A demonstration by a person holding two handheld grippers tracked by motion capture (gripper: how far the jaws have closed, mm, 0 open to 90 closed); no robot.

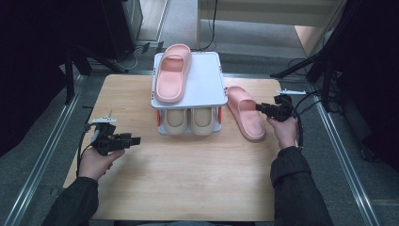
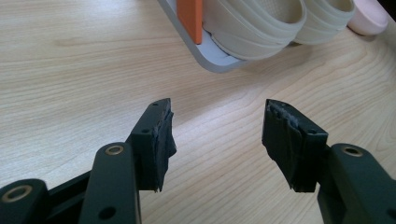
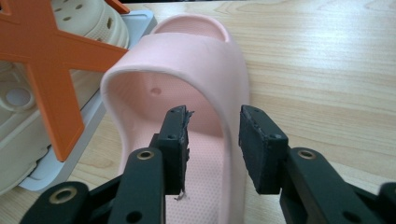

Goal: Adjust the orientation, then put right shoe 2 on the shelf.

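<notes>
**Second pink slide lined up for the rack**

Pale wood fills the middle of the high view, ringed by dark floor. A white two-tier shoe rack (image 1: pixel 188 80) stands at the upper centre of the table (image 1: pixel 188 179); one pink slipper (image 1: pixel 173 71) lies on its top shelf and a beige pair (image 1: pixel 189 121) sits underneath. The other pink slipper (image 1: pixel 245 112) lies on the wood just right of the rack, with the right gripper (image 1: pixel 261 108) at its outer edge. The left gripper (image 1: pixel 134 140) hovers at the lower left, well apart from the rack.

From the left gripper view, its jaws stand wide apart over bare wood with nothing between them; the rack's corner and the beige pair show at the upper right.

From the right gripper view, the jaws straddle the slipper's strap wall (image 3: pixel 224 93), one inside the arch, one outside, with a gap on both sides; they are not yet clamped. Closing squarely on the strap, deep enough not to slip, and lifting level should clear the orange brace (image 3: pixel 51 70) at the left.
</notes>
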